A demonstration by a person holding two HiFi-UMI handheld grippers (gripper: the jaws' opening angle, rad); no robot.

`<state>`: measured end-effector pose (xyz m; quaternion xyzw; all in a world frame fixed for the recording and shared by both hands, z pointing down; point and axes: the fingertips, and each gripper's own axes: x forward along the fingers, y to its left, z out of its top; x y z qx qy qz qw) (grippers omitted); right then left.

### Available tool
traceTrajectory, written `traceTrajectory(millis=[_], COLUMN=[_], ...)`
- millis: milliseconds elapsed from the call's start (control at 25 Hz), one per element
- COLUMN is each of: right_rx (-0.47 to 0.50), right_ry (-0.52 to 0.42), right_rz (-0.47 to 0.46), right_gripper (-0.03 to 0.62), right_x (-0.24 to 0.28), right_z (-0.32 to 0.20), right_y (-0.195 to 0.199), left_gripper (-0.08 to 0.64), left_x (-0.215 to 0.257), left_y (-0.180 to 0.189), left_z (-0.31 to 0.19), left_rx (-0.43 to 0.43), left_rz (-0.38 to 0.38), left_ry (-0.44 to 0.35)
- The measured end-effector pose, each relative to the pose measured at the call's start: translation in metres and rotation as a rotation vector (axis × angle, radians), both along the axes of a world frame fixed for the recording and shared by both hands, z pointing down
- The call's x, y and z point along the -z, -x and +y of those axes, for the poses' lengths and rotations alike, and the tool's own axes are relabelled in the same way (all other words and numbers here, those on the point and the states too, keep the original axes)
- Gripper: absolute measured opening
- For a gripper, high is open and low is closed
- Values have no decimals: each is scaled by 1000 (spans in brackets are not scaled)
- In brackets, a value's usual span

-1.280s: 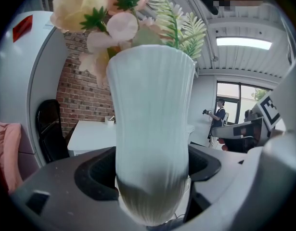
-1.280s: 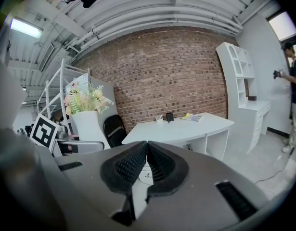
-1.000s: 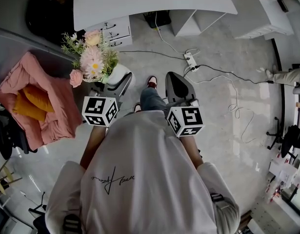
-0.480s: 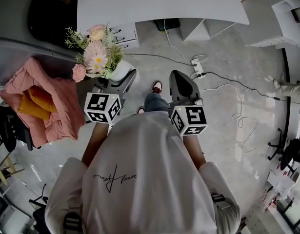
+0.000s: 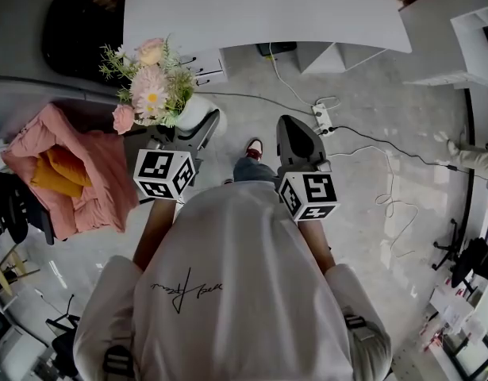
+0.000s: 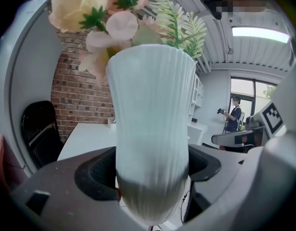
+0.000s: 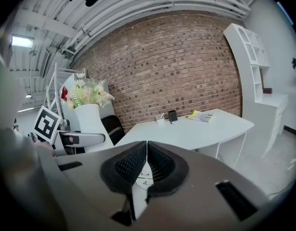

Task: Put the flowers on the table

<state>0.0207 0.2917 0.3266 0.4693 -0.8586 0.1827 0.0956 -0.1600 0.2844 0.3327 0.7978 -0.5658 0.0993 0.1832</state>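
Pink and cream flowers (image 5: 151,92) stand in a white ribbed vase (image 5: 193,114), carried above the floor. My left gripper (image 5: 190,133) is shut on the vase, whose body (image 6: 150,129) fills the left gripper view, pinched low down between the dark pads (image 6: 92,172), with blooms (image 6: 102,18) on top. My right gripper (image 5: 296,137) is shut and holds nothing; its pads (image 7: 131,165) meet. From the right gripper view the vase (image 7: 92,121) is at the left. The white table (image 5: 259,10) lies ahead, and shows too as the table (image 7: 186,129) beyond the shut jaws.
A pink armchair (image 5: 93,181) with an orange cushion is at my left, a black chair (image 5: 73,26) beside the table. Drawers (image 5: 204,66) stand under the table. A power strip and cables (image 5: 323,117) lie on the floor. Papers (image 7: 201,114) and a cup (image 7: 160,119) sit on the table.
I have stepped toward the table: it sits lower and larger in the head view. The vase has travelled with the left gripper. Both grippers keep their states.
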Motion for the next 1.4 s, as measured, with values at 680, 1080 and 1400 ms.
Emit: traceTrajectory(millis=[680,1080,1400], right_rx=[34,42,42], right_ry=[3,5,13], right_rz=[8,19,41], right_gripper=[25,25,25], right_x=[-12,-8,-12], right_z=[-69,-90,-123], right_y=[-23,-25,-16], left_gripper=[419,419,419], left_x=[-7,-2,-9], left_y=[-22,-18,-11], left_z=[-72,-95,-132], left_rx=[35,56,52], left_rz=[6,9,22], left_ry=[-2,-4,0])
